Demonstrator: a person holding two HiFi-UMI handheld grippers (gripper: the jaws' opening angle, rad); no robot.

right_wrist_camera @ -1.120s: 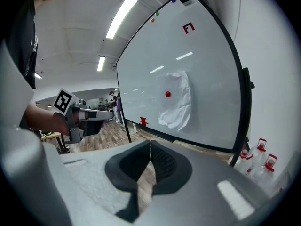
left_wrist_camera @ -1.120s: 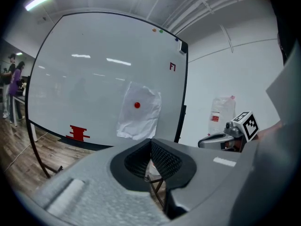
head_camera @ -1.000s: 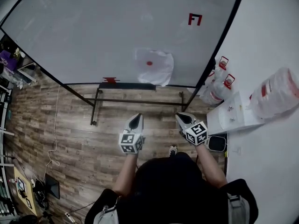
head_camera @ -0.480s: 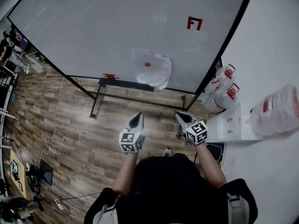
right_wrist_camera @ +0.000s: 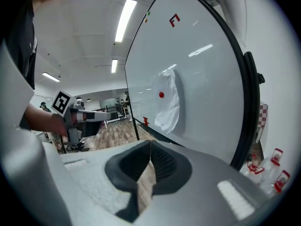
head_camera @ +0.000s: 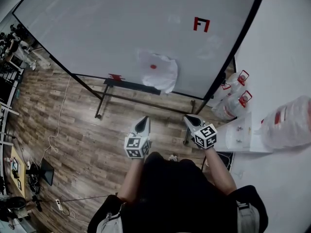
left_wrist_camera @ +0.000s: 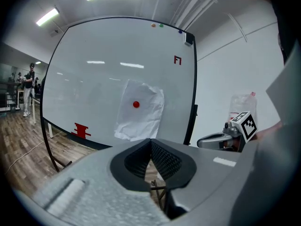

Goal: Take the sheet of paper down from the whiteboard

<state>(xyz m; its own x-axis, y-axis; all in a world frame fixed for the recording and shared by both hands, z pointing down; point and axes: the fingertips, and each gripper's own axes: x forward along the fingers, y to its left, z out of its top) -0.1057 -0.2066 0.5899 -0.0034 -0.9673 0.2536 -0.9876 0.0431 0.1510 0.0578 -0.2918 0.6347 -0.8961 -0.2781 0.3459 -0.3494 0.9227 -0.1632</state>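
Observation:
A crumpled white sheet of paper (head_camera: 159, 71) hangs low on the whiteboard (head_camera: 97, 28), pinned by a red round magnet (head_camera: 153, 66). It also shows as the sheet (left_wrist_camera: 139, 111) in the left gripper view and the sheet (right_wrist_camera: 168, 102) in the right gripper view. My left gripper (head_camera: 142, 124) is shut and empty, well short of the board. My right gripper (head_camera: 190, 121) is beside it, also shut with nothing between its jaws. Both point toward the board.
The whiteboard stands on a black metal frame (head_camera: 141, 98) over a wood floor. A red mark (head_camera: 201, 24) sits high on the board, another red mark (head_camera: 115, 76) at its lower edge. Water jugs (head_camera: 232, 93) and a white shelf (head_camera: 245, 132) stand at the right wall.
The whole view has shifted: the board and sheet sit slightly nearer and more to the left. Both grippers stay shut, side by side, moving level toward the board.

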